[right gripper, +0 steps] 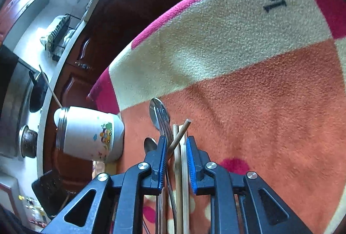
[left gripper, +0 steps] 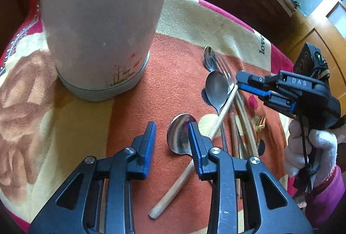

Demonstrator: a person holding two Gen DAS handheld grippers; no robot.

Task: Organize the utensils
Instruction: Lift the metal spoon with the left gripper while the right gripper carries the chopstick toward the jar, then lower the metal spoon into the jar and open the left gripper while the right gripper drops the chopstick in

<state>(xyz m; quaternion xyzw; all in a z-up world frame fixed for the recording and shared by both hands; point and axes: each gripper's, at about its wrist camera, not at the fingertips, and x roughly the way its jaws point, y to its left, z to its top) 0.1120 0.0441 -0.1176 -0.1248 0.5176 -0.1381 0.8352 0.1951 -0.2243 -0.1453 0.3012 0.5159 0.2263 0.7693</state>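
Fingers apart on both grippers: right gripper (right gripper: 177, 156) straddles the chopsticks (right gripper: 180, 160) near the blanket's (right gripper: 259, 93) far edge, left gripper (left gripper: 172, 147) empty. Close squarely, then lift toward the jar (left gripper: 101, 35).

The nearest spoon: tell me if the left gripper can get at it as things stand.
Probably yes. The left gripper is open and empty, with the spoon just beside one finger; only a chopstick crossing its handle might interfere.
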